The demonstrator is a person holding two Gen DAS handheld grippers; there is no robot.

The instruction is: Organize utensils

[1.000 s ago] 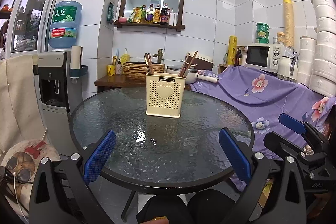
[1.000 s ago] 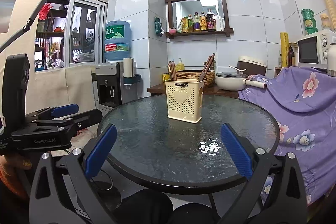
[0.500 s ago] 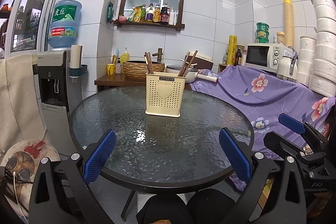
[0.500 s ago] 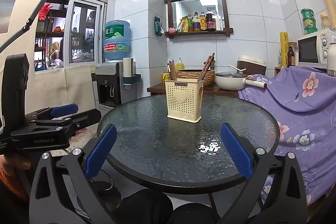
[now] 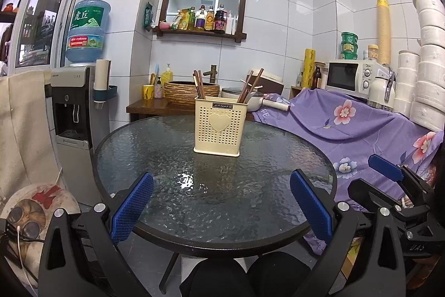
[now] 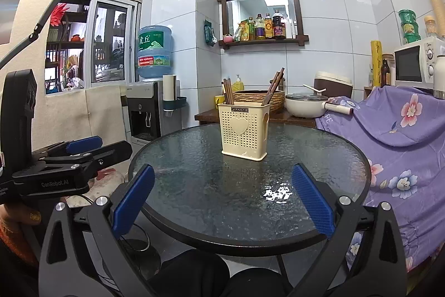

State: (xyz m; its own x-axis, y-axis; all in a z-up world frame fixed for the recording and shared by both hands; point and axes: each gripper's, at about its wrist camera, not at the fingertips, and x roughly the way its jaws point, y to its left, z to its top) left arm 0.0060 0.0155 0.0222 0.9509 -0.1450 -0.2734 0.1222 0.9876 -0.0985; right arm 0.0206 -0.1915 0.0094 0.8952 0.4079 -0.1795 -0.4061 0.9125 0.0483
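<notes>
Fingers [image 5: 132,209] of both grippers stay spread, empty; utensil holder [image 5: 218,130] unmoved.

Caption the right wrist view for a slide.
Open right gripper faces a cream chopstick holder with chopsticks on a round glass table.

The cream perforated plastic utensil holder [image 5: 217,126] reads "JIANHAO"; the blue water jug [image 5: 86,31], at ten o'clock, "虎丘"; the black left gripper's [image 6: 83,155] body, "GenRobot.AI".

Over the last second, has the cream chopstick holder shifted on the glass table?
No. The chopstick holder sits at the same spot on the glass table, still lined up under the wall shelf in the left wrist view.
</notes>
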